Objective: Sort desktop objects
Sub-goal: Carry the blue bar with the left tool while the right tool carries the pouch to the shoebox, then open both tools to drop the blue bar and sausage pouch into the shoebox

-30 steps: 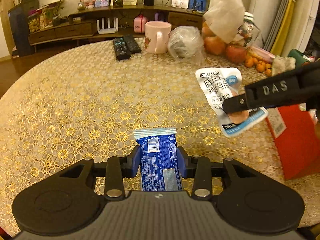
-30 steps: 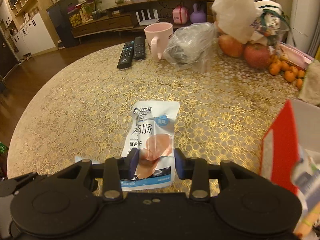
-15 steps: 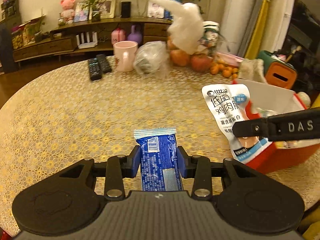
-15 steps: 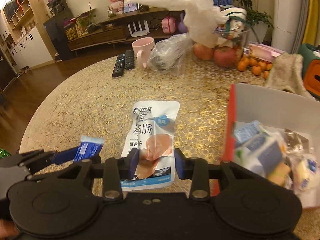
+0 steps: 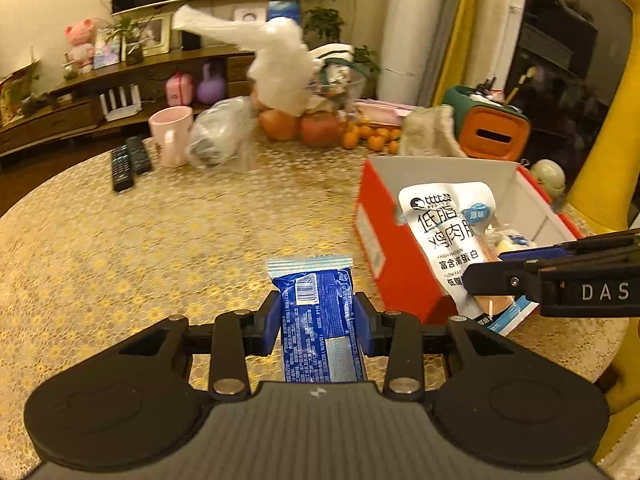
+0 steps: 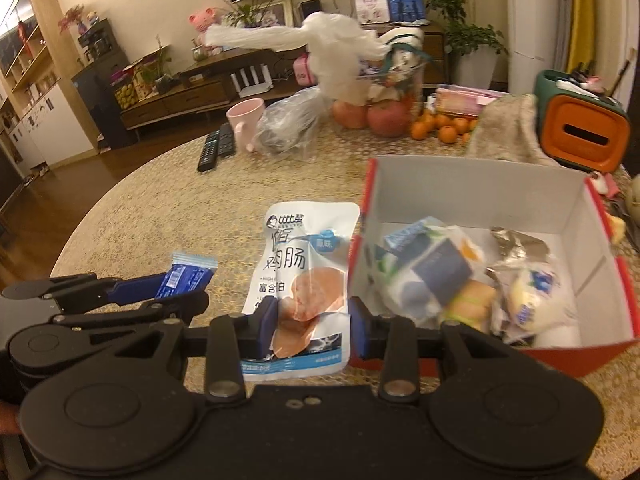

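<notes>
My left gripper (image 5: 317,322) is shut on a blue snack packet (image 5: 318,312) and holds it above the table, left of the red box (image 5: 394,264). My right gripper (image 6: 312,324) is shut on a white sausage pouch (image 6: 306,276) at the box's near left corner. In the left wrist view the pouch (image 5: 450,236) hangs in front of the box's left wall, held by the right gripper (image 5: 486,280). The red box (image 6: 480,184) is white inside and holds several wrapped snacks (image 6: 460,280). In the right wrist view the left gripper (image 6: 176,290) with the blue packet (image 6: 188,276) is at lower left.
At the table's far side stand a pink mug (image 5: 172,135), two remotes (image 5: 128,160), a clear plastic bag (image 5: 220,136), fruit with a white bag (image 5: 304,120), a beige cloth (image 6: 508,132) and an orange-green container (image 6: 580,132). A yellow object (image 5: 608,128) rises at right.
Both grippers have swung right, toward the red box, each still holding its packet. The box and its contents have come into fuller view, and the pouch now hangs at the box's left wall.
</notes>
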`<move>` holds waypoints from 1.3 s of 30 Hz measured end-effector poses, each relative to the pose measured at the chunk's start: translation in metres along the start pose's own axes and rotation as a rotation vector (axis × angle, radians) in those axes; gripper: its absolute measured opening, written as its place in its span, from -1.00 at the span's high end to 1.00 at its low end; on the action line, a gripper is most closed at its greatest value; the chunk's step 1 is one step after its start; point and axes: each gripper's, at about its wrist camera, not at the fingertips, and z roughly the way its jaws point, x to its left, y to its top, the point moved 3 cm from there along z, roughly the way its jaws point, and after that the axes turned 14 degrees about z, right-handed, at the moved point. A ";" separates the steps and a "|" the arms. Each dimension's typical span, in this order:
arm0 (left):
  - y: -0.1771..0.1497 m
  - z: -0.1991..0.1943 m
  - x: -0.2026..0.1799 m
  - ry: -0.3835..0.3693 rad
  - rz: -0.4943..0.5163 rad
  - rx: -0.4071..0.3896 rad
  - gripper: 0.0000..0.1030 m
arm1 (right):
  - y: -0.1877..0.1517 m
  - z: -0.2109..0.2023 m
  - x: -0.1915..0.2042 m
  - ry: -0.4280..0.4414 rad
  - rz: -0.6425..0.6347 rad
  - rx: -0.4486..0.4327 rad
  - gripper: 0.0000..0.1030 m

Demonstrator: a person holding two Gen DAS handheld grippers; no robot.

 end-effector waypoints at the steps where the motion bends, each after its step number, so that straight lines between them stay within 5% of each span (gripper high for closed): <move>1: 0.002 0.001 -0.005 -0.003 0.010 0.000 0.28 | 0.000 -0.003 -0.005 -0.005 0.006 -0.006 0.29; 16: 0.063 0.027 -0.065 -0.046 0.126 -0.041 0.29 | 0.028 -0.032 -0.097 -0.120 0.070 -0.096 0.29; 23: 0.092 0.059 -0.093 -0.124 0.166 -0.054 0.29 | 0.041 -0.021 -0.139 -0.192 0.103 -0.109 0.29; 39: 0.093 0.131 -0.125 -0.123 0.303 0.045 0.28 | 0.047 0.027 -0.177 -0.231 0.121 -0.043 0.29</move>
